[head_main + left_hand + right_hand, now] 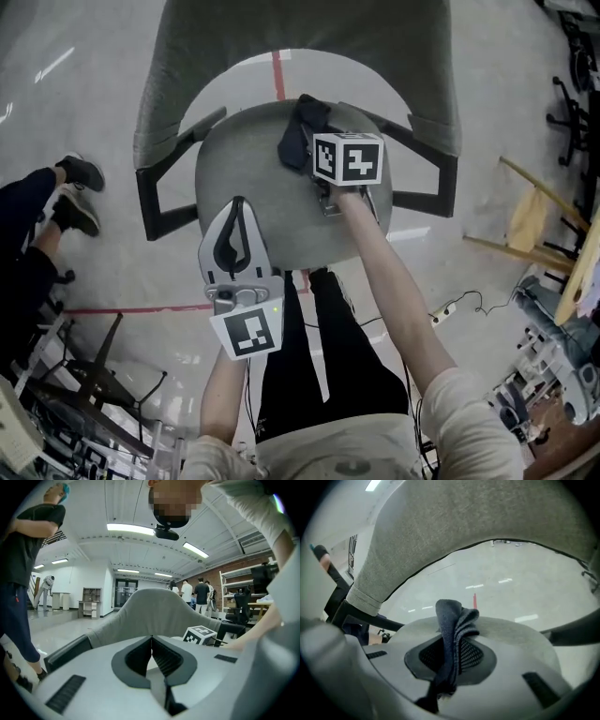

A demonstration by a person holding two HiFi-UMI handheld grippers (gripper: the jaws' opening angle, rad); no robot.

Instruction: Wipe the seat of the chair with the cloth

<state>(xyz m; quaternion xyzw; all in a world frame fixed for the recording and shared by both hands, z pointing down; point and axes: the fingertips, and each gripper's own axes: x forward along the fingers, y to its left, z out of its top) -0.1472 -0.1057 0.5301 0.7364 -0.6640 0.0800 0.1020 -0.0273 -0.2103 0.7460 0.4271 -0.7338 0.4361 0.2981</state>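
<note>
1. The chair (300,37) is grey fabric with a tall curved back and black arm frames. Its back is at 12 o'clock in the head view.
2. The seat (248,164) is a round grey pad, plain and flat-looking.
3. The right forearm (394,281) comes in bare from about 5 o'clock and stretches almost straight out across the seat. The left forearm (223,398) is tucked in closer to the body and bent upward.
4. The left gripper (236,208) hangs over the seat's 7 o'clock edge, pointing toward the back. Its jaws are pressed together with nothing between them.
5. The right gripper (452,641) is clamped down on the cloth, with the fabric pinched between both jaws.
6. The cloth (302,131) is dark blue and bunched up. It sits at roughly 1 o'clock on the seat near the back edge, with a folded wad poking out past the jaw tips.
</note>
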